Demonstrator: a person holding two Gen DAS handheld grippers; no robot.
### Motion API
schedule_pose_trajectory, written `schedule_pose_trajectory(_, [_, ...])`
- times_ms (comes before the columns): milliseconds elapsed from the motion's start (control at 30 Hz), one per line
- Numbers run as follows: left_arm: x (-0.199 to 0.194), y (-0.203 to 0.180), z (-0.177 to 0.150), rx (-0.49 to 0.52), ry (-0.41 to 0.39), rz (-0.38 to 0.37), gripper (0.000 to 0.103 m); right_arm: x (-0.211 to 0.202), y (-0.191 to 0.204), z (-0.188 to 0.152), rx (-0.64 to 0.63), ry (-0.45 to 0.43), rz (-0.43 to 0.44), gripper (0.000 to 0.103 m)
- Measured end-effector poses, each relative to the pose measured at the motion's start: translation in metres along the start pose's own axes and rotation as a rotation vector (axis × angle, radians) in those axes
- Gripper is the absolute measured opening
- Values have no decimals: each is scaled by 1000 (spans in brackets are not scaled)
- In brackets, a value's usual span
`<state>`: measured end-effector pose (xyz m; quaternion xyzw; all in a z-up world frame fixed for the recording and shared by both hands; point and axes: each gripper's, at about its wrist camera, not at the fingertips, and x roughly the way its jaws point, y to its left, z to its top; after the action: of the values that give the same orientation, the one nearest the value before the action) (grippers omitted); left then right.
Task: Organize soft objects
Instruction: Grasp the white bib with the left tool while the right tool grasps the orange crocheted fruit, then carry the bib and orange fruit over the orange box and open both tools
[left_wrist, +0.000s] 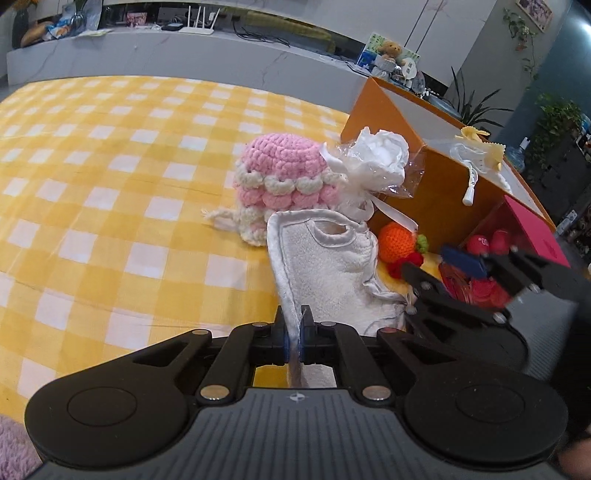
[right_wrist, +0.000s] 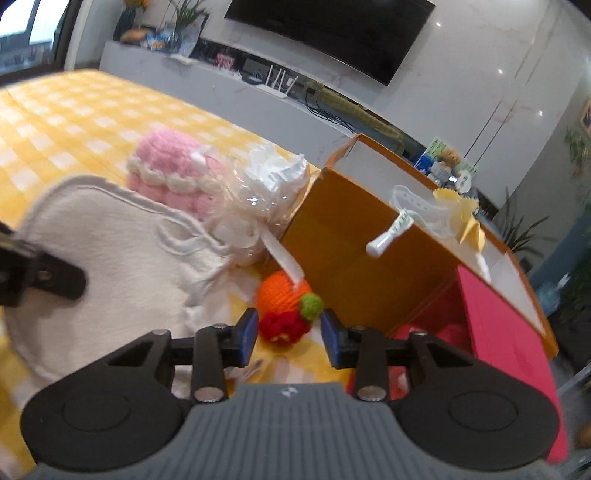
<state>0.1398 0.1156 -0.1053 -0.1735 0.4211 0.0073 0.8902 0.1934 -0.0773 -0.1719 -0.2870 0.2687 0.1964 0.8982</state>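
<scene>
My left gripper is shut on the satin edge of a white terry cloth, which stands up in front of it; the cloth spreads wide at the left of the right wrist view. My right gripper is open, its blue pads apart on either side of a red crocheted piece without pressing it. That piece is joined to an orange crocheted ball on the checked cover. Behind lie a pink and cream crocheted hat and a white flower wrapped in cellophane.
An open orange box stands at the right with a white strap and a yellow bow hanging over its wall. A pink box with red items sits beside it. A yellow checked cover stretches left. Behind is a grey cabinet.
</scene>
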Motion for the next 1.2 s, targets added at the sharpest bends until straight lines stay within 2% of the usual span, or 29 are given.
schedule_pose_trajectory(67, [-1, 0, 0, 1, 3, -2, 5, 9, 0, 2, -24, 5, -7, 50])
schedule_pose_trajectory(167, [2, 1, 0, -7, 13, -5, 5, 21, 1, 3, -42, 22, -5, 51])
schedule_pose_trajectory(333, [4, 0, 1, -2, 23, -10, 5, 38, -1, 3, -43, 36, 3, 48])
schedule_pose_trajectory(500, [2, -3, 0, 8, 15, -16, 5, 33, -4, 4, -23, 27, 26, 44])
schedule_pose_trajectory(767, [-16, -11, -4, 47, -47, -53, 5, -13, -12, -3, 30, -15, 71, 44])
schedule_pose_trajectory(933, [-40, -28, -11, 99, -91, -90, 5, -48, -24, -14, 94, -49, 123, 44])
schedule_pose_trajectory(1200, [-87, -57, -7, 146, -179, -119, 5, -100, -50, -25, 169, -127, 129, 44])
